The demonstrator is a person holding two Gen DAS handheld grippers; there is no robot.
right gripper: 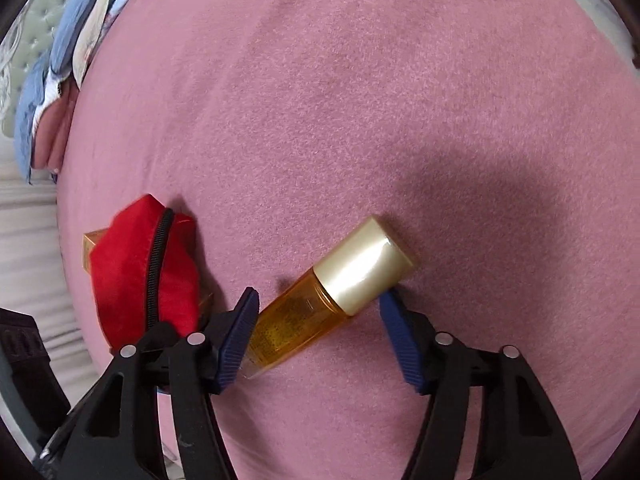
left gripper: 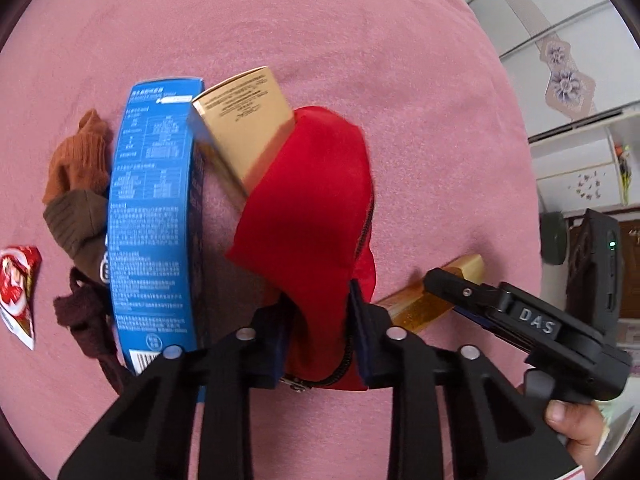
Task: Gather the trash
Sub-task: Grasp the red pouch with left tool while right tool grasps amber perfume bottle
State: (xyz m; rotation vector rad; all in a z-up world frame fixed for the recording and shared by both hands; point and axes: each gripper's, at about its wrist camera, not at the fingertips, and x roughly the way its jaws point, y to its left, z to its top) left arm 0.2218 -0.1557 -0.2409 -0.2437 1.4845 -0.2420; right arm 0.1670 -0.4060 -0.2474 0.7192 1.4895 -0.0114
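Left gripper (left gripper: 318,340) jaws are clamped on the red pouch (left gripper: 316,216), right gripper (right gripper: 316,340) jaws open around the amber bottle (right gripper: 320,304), so next up: squeeze and lift.

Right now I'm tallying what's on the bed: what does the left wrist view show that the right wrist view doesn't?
Only the left wrist view: a blue box, a tan box, brown socks, a red snack wrapper, and the left gripper clamped on the red pouch.

Only the right wrist view: the amber bottle's gold cap and bedding at the far edge.

Both: the red pouch, the amber bottle, the right gripper, the pink blanket.
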